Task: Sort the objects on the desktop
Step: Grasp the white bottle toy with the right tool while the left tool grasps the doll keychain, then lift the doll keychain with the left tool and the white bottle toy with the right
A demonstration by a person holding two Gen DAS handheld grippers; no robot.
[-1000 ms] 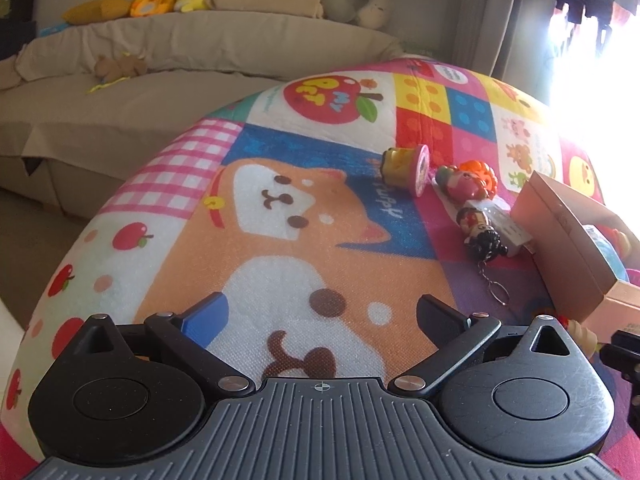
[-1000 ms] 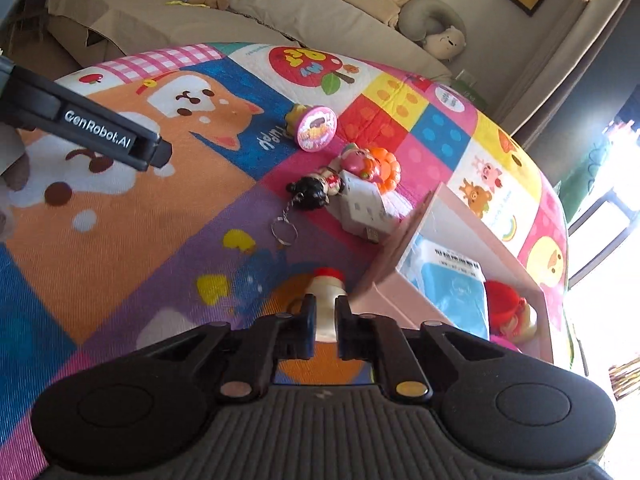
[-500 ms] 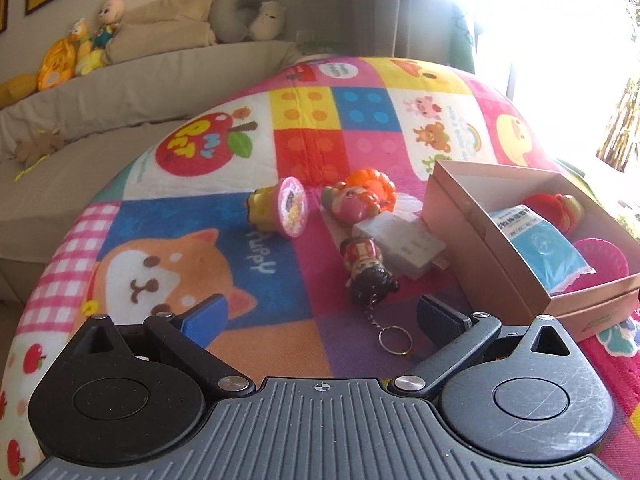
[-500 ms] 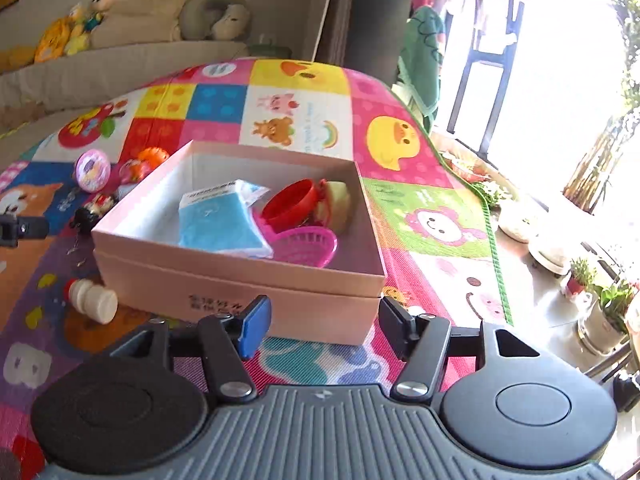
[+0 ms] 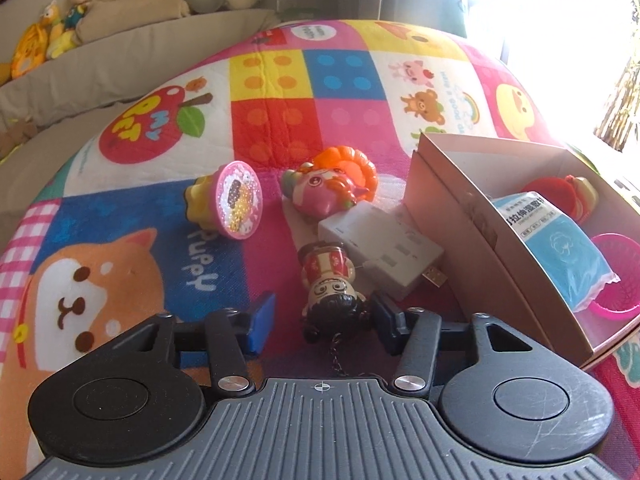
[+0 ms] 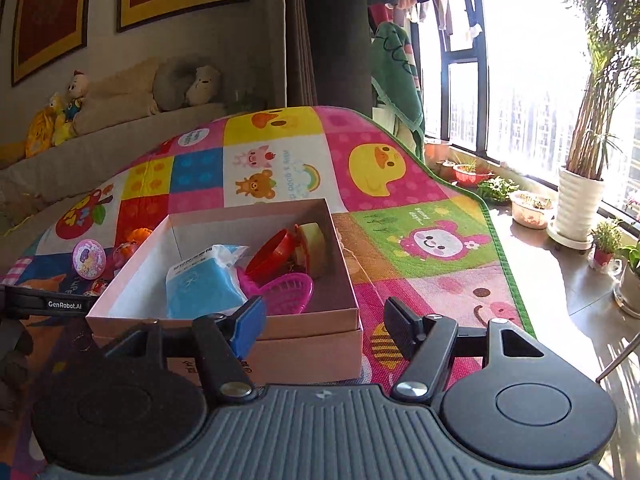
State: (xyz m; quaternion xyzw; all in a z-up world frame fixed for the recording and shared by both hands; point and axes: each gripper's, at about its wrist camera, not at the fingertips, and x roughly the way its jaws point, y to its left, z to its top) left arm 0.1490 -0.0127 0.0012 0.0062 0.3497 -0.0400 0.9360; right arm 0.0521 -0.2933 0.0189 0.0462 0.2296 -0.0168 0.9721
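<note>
My left gripper [image 5: 320, 316] is open, its fingers on either side of a doll keychain [image 5: 330, 286] with black hair and a red dress lying on the mat. Just beyond lie a white adapter block [image 5: 384, 250], a pink-and-orange toy [image 5: 332, 184] and a yellow cup with a glittery pink lid [image 5: 236, 200]. An open pink cardboard box [image 5: 460, 216] stands to the right. My right gripper [image 6: 324, 328] is open and empty, above the near edge of the box [image 6: 304, 340], which holds a blue packet [image 6: 202, 284], a pink basket [image 6: 286, 294] and a red bowl [image 6: 272, 254].
A colourful play mat [image 5: 280, 92] covers the table. A beige sofa [image 5: 132, 40] with stuffed toys lies behind. Potted plants [image 6: 580, 196] stand on the floor by the window at the right. The left gripper's arm [image 6: 44, 304] shows at the left of the right wrist view.
My left gripper swung right and came down around the doll keychain, still open. My right gripper opened, leaving a small bottle on the mat, and moved right to the box.
</note>
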